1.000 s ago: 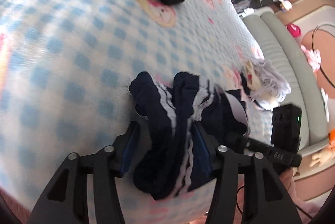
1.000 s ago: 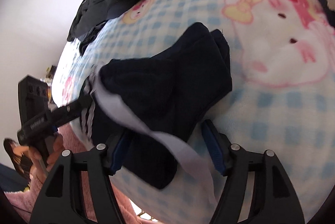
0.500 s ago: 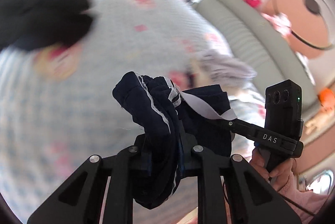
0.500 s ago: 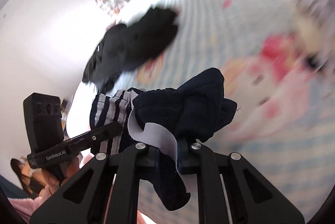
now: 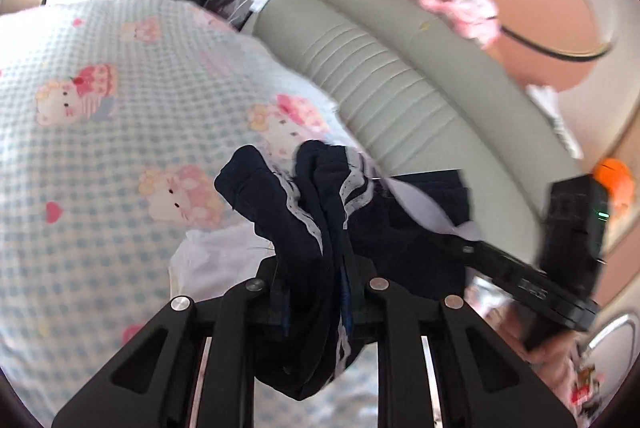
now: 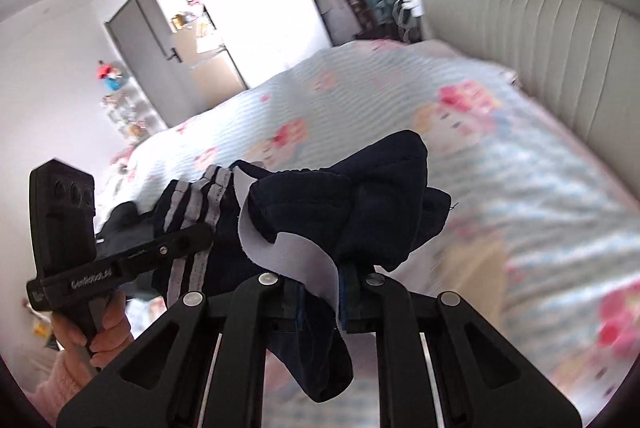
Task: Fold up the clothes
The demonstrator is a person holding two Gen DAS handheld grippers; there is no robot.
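Observation:
A navy garment with white side stripes (image 5: 304, 204) hangs bunched between both grippers, lifted above the bed. My left gripper (image 5: 316, 284) is shut on its striped edge. My right gripper (image 6: 320, 288) is shut on another part of the same navy garment (image 6: 360, 188), where a white label strip (image 6: 288, 252) hangs down. The right gripper also shows in the left wrist view (image 5: 520, 276), and the left gripper shows in the right wrist view (image 6: 132, 260), each pinching the cloth.
The bed has a blue-checked blanket with pink cartoon cats (image 5: 100, 132). A padded grey headboard (image 5: 400, 76) runs along its far side. A white cloth (image 5: 212, 260) lies on the bed below the garment. A doorway and shelves (image 6: 160, 40) stand beyond the bed.
Both grippers closed on the navy garment, lifted it off the bed and swung toward the headboard. The black clothes pile has left both views.

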